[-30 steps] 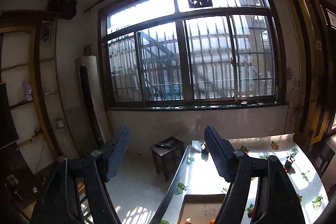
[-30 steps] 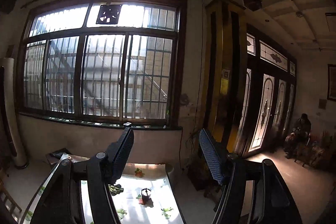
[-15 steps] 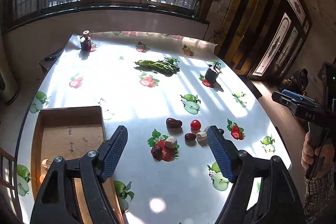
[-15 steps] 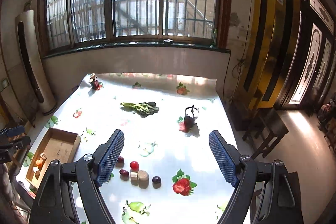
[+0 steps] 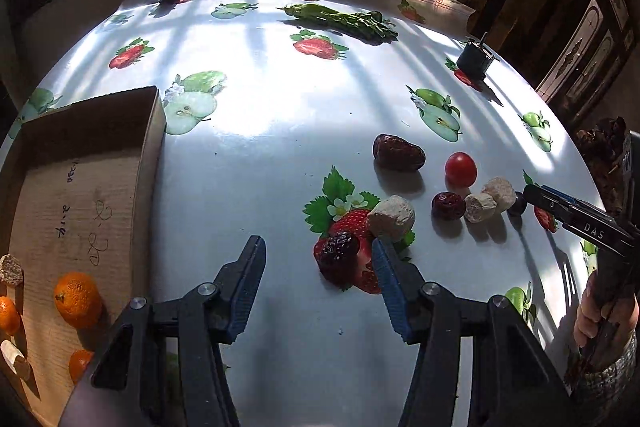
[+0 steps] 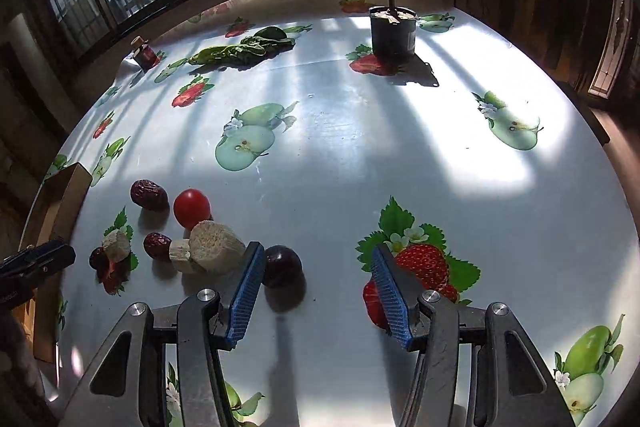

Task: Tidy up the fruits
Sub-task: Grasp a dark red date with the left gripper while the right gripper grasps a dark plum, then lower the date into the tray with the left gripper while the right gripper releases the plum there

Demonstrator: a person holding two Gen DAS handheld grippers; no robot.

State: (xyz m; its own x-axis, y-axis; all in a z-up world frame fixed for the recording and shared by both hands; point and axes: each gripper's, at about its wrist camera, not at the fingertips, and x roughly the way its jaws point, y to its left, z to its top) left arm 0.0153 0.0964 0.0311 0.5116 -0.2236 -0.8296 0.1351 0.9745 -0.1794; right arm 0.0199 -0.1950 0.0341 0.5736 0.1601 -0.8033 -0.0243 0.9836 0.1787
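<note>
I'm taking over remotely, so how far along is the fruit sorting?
Done: a few oranges lie in the cardboard box. In hand: nothing; the left hand-held gripper is open around a dark date, the right hand-held gripper open beside a dark round fruit. Left: the cherry tomato and other dates on the table.

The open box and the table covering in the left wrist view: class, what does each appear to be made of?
The box looks like plain brown corrugated cardboard, matte, with faint ribbing and pen marks on its floor. The table covering seems to be glossy plastic or oilcloth: sunlight glares off it, and the fruit pictures are printed flat.
</note>
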